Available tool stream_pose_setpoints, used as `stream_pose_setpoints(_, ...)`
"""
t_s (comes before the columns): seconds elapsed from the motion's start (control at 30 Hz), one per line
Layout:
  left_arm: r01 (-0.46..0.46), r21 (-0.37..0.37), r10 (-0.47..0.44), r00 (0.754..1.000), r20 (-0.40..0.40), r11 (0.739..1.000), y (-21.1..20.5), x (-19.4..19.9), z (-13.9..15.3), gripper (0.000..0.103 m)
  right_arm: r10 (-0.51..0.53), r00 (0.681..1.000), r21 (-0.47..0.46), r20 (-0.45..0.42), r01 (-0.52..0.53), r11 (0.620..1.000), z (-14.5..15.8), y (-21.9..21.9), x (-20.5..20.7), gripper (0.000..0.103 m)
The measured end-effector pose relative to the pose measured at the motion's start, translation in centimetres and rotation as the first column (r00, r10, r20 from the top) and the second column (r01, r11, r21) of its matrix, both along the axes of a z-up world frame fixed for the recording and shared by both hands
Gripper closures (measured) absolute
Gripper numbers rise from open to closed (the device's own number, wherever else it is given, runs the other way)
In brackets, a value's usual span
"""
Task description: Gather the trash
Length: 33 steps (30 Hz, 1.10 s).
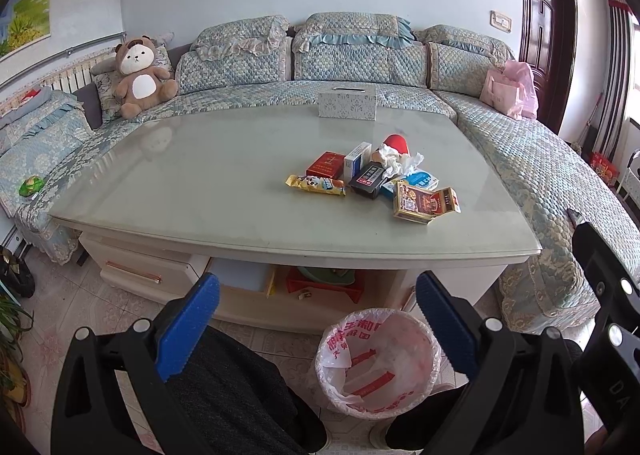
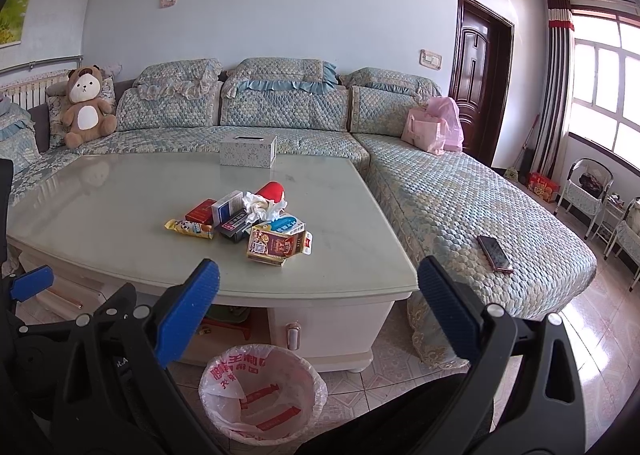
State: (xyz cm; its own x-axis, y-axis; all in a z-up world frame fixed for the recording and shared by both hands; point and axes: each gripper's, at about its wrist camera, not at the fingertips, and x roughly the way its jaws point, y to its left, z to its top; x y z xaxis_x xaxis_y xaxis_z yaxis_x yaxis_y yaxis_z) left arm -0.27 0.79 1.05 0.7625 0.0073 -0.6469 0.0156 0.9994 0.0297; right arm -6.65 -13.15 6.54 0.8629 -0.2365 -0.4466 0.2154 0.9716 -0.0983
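Trash [image 1: 376, 179] sits in a heap on the worktop [image 1: 200, 175], right of centre, and I'm looking down on it from both sides. My left gripper [image 1: 318, 321] hangs low in front of the worktop, fingers spread wide, nothing between them. My right gripper [image 2: 320, 309] is the same: wide apart, empty, short of the worktop's near edge.

In the heap: a yellow wrapper [image 1: 316, 185] lies at the left end, a red pack [image 1: 326, 165] just behind it, a white-and-blue box [image 1: 357, 159] leaning beside that. A black box [image 1: 368, 179] is in the middle, crumpled tissue [image 1: 398, 161] on top, a red cap-like thing [image 1: 397, 143] at the back. A torn-open red-and-gold pack [image 1: 424, 203] lies nearest me, touching a blue-and-white packet [image 1: 420, 179] behind it.

Bin [image 1: 378, 363] stands on the floor below the worktop's front edge, lined with a white bag with red print, between my left fingers in that view. It looks nearly empty.

Tissue box [image 1: 347, 103] stands at the far edge of the worktop, well apart from the heap. Sofa [image 1: 360, 63] wraps around behind; a teddy [image 1: 140, 77] sits at its left end, a pink bag [image 1: 508, 89] at the right, and a phone [image 2: 495, 253] lies on the right-hand seat.
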Motion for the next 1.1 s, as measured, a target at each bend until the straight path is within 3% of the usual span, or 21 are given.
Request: stream_pose_setpoints(1.1,0.002,0.006,-0.002,1.000,0.005,1.000,-0.1,-0.3,0.1,0.007,0.009,1.000,0.011,0.000,-0.009,1.000,-0.2,1.0,0.7,0.006)
